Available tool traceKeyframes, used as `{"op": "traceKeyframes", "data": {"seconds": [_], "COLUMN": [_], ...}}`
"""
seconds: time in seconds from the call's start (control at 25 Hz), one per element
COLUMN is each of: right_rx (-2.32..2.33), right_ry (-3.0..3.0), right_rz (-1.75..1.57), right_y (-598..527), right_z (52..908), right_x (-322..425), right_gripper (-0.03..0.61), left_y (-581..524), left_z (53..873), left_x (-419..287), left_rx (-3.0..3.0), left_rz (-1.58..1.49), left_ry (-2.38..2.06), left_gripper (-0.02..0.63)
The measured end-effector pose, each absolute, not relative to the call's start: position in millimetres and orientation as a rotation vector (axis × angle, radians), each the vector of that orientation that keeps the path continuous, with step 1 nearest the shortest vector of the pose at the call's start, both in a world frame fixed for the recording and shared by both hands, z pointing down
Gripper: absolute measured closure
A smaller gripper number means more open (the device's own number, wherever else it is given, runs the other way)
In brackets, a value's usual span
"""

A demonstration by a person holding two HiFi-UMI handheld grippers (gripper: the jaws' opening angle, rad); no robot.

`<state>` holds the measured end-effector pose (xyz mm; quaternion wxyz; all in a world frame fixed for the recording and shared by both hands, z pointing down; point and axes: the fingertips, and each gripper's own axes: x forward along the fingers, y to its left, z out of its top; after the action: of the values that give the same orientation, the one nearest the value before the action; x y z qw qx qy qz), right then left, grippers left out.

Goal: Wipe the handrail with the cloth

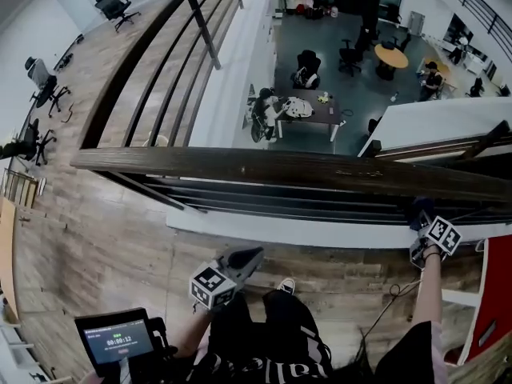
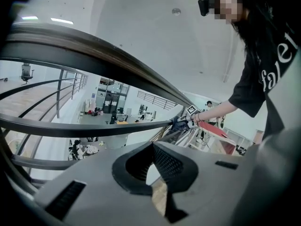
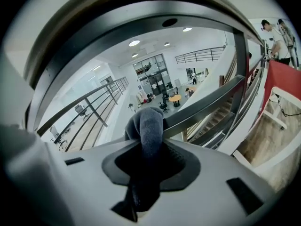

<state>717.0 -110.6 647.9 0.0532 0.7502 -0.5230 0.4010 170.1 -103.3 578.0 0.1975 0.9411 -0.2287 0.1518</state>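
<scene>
Along the balcony edge, the handrail (image 1: 280, 170) appears to be at the wiping step. Right gripper (image 3: 149, 147), clamped on the cloth (image 3: 146, 121) near the rail's right end, next needs a steady sideways stroke; left gripper (image 2: 153, 147) hangs closed, empty.

Dark wooden handrail (image 1: 280, 170), long, level, dark grey cloth (image 3: 148, 126), bunched, clamped in right gripper (image 3: 149, 157)
</scene>
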Motion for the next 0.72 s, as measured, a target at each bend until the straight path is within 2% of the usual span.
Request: {"op": "traceKeyframes", "data": {"seconds": [0.24, 0.48, 0.72], "right_rx": [2.332, 2.276, 2.09], "right_ry": [-1.592, -1.781, -1.96], "right_rz": [1.212, 1.237, 1.292], "right_y": [-114.5, -123.2, -138.8], "right_z": [637.2, 612.5, 632.5], "right_x": [710.3, 585.6, 433.1], "right_gripper": [0.48, 0.48, 0.48], "left_y": [-104.8, -116.5, -120.6], "left_z": [581.0, 560.0, 571.5], "left_x": [140.3, 86.9, 35.7], "left_rx": [2.585, 2.573, 2.57], "left_rz": [0.452, 0.395, 0.358], "left_ry": [-0.685, -0.738, -0.731], "left_gripper": [0.613, 0.614, 0.614]}}
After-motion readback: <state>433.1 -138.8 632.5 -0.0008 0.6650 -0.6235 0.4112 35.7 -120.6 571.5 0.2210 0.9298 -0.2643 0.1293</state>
